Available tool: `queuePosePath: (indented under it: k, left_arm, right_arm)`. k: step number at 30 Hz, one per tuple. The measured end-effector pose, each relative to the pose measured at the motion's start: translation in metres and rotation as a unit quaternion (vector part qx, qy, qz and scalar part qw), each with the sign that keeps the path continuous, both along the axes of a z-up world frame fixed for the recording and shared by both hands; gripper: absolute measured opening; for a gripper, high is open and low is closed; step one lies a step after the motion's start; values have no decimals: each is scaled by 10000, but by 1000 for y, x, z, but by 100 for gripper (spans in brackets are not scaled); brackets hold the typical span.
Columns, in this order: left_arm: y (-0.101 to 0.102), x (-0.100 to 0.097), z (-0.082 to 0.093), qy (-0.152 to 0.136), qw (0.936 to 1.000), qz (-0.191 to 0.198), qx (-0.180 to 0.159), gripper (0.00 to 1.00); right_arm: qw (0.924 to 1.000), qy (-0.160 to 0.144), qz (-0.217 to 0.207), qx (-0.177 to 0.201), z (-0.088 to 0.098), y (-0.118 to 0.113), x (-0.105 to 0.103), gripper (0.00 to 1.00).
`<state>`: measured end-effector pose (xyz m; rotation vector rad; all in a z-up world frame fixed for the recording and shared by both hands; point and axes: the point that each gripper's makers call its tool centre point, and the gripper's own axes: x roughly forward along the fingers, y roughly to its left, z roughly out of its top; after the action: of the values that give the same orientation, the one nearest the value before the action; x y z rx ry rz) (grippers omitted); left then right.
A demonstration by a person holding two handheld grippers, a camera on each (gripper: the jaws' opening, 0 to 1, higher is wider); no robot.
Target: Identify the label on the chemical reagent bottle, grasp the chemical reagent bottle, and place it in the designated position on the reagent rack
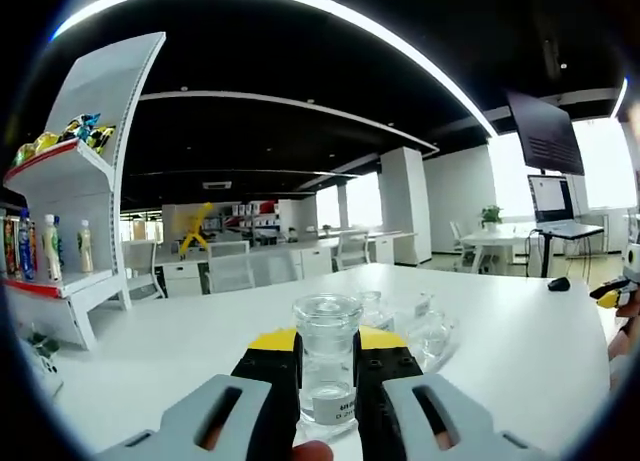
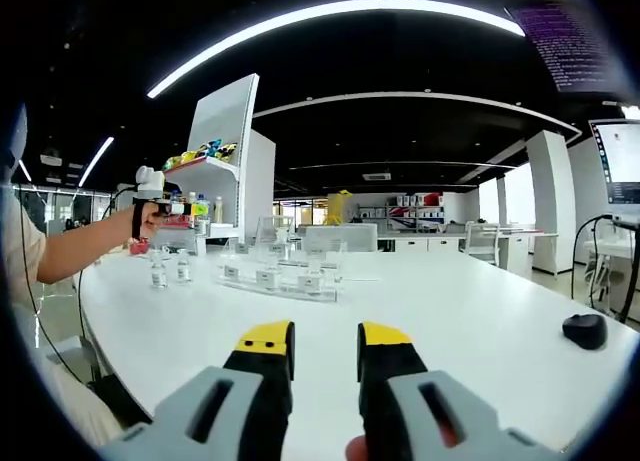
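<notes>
Now | step: carry | left jaws (image 1: 327, 366) clamp bottle (image 1: 327, 356) | right jaws (image 2: 326, 361) parted, empty | next: rack (image 2: 280, 281) ahead, match slot label

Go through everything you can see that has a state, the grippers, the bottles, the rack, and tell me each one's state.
left gripper: shut on the reagent bottle, lifted above the table.
reagent bottle: upright, stoppered, held between the jaws.
right gripper: open, holding nothing.
reagent rack: on the table, several slots free.
two small bottles: standing upright beside the rack.
</notes>
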<state>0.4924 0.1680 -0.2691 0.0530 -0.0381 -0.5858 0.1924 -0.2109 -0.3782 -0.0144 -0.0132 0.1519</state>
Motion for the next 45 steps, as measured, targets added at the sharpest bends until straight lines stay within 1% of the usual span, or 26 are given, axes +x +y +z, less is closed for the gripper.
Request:
queuePosePath:
  k: [4, 13, 17, 21, 25, 27, 34, 40, 45]
  left_arm:
    - [-3, 11, 2, -4, 10000, 13, 33, 19]
    - [-9, 34, 6, 32, 10000, 63, -50, 19]
    - [-14, 45, 12, -47, 9999, 70, -97, 19]
    - [-18, 55, 19, -63, 9998, 43, -197, 19]
    - [-21, 66, 23, -122, 9998, 46, -141, 19]
    - [-24, 70, 25, -161, 9996, 7, -228, 19]
    - [-31, 83, 23, -228, 9995, -3, -219, 19]
    - [-35, 87, 22, -303, 9993, 25, -226, 19]
    - [-37, 98, 19, -306, 9993, 49, -220, 19]
  right_arm:
    - [10000, 14, -25, 5, 1, 1, 0, 25]
    - [10000, 57, -78, 15, 1, -2, 1, 25]
    - [9999, 72, -102, 28, 1, -5, 3, 25]
    - [9999, 99, -109, 32, 0, -6, 5, 25]
    - [9999, 113, -125, 40, 1, -8, 7, 25]
    - [9998, 138, -131, 42, -1, -10, 8, 25]
    - [9998, 159, -139, 26, -1, -13, 11, 25]
    - [9996, 194, -181, 25, -4, -16, 11, 25]
    - [9996, 221, -191, -5, -6, -16, 10, 25]
